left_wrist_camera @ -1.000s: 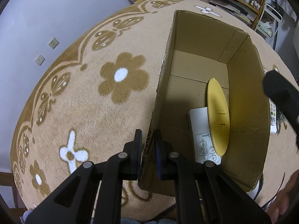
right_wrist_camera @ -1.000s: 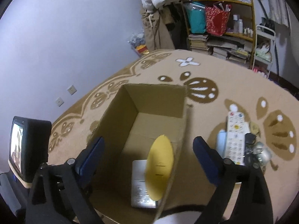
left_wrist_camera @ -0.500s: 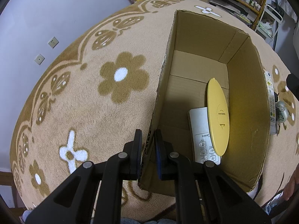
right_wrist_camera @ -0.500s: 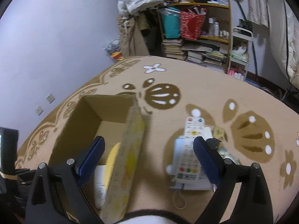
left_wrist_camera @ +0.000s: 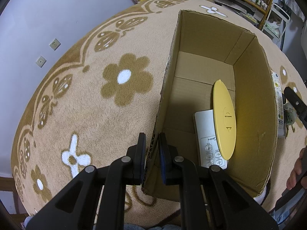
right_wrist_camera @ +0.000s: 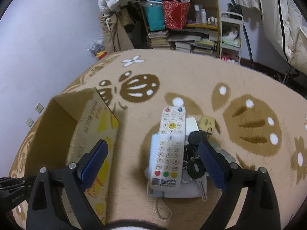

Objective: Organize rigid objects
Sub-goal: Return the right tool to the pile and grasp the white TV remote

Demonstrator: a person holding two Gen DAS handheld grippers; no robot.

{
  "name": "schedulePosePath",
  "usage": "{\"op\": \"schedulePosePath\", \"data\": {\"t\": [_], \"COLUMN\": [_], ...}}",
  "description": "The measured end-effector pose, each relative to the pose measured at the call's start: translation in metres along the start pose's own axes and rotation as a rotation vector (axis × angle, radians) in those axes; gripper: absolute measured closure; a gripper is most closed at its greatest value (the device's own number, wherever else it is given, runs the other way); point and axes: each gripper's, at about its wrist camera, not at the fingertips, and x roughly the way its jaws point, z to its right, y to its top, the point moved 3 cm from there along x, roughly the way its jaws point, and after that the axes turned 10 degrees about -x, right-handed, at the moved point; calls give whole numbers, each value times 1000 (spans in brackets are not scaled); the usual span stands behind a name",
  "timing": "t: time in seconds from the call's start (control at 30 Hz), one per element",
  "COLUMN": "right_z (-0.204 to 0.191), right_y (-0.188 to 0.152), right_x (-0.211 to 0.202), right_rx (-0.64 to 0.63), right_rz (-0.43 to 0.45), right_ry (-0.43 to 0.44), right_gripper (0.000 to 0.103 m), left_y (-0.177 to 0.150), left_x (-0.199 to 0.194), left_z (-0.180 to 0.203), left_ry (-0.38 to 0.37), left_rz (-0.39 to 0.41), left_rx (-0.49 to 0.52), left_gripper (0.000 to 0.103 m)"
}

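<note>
**Box pinned at its wall, wide tool over the remote pile**

On the left, the left tool (left_wrist_camera: 152, 147) points steeply down and is clamped on the near wall of the cardboard box (left_wrist_camera: 255, 103), one finger outside, one inside. In the box lie two things: one white remote (left_wrist_camera: 206, 134) and one yellow oval lid (left_wrist_camera: 224, 118) leaning over it. To the right, on the flowered carpet (right_wrist_camera: 191, 80), the right tool (right_wrist_camera: 152, 160) tilts downward with its jaws wide apart, empty, above one white keypad remote (right_wrist_camera: 169, 147) resting on a pale flat device (right_wrist_camera: 190, 190). Beside it, black keys (right_wrist_camera: 195, 169) and a brass padlock (right_wrist_camera: 207, 122).
</note>
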Motion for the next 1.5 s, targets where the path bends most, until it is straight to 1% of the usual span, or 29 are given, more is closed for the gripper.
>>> {"op": "schedulePosePath", "data": {"t": [0.07, 0.17, 0.23, 0.3, 0.4, 0.53, 0.67, 0.7, 0.73, 0.8, 0.87, 0.93, 1.03, 1.1, 1.3, 1.4, 1.5], "right_z": [1, 0, 2, 4, 6, 7, 6, 5, 5, 6, 10, 9, 6, 7, 17, 22, 22], "right_y": [-3, -8, -11, -14, -17, -20, -20, -20, -21, -21, -23, -23, -23, -24, -21, -17, -12], "right_x": [5, 11, 17, 22, 29, 33, 37, 37, 39, 42, 43, 43, 41, 37, 25, 17, 9], "right_rx": [-9, -22, -13, -5, 12, 25, 12, 8, 4, 5, 12, 8, -13, 12, 104, 155, 168], "right_rz": [-13, -23, -38, -46, -77, -84, -89, -89, -90, -102, -106, -105, -110, -106, -74, -50, -22], "right_ry": [-20, -9, -10, -4, 11, 15, -1, -8, -23, -46, -55, -54, -75, -76, -30, 13, 45], "right_gripper": [3, 12, 15, 25, 34, 35, 35, 37, 39, 53, 57, 57, 58, 58, 59, 59, 59], "left_y": [0, 0, 0, 0, 1, 1, 0, 0, -1, 0, 0, 0, 0, 0, 0, 0, 0], "left_x": [0, 0, 0, 0, 0, 0, -1, -1, -1, -1, -1, -1, -1, -1, -1, -1, -1], "left_z": [0, 0, 0, 0, 0, 0, -1, 0, 1, 2, 1, 1, 1, 1, 1, 1, 1], "left_ry": [2, 6, 5, 4, 5, 4, 5, 6, 11, 17, 15, 13, 14, 14, 17, 18, 16], "left_rz": [1, 2, 1, 1, 1, 1, 2, 4, 7, 8, 7, 6, 6, 6, 9, 9, 8], "left_rx": [4, 7, 6, 5, 5, 5, 5, 7, 12, 16, 12, 10, 11, 11, 15, 15, 12], "left_gripper": [91, 91, 91, 91, 91, 91, 91, 91, 91, 91, 91, 91, 91, 91, 91, 91, 91]}}
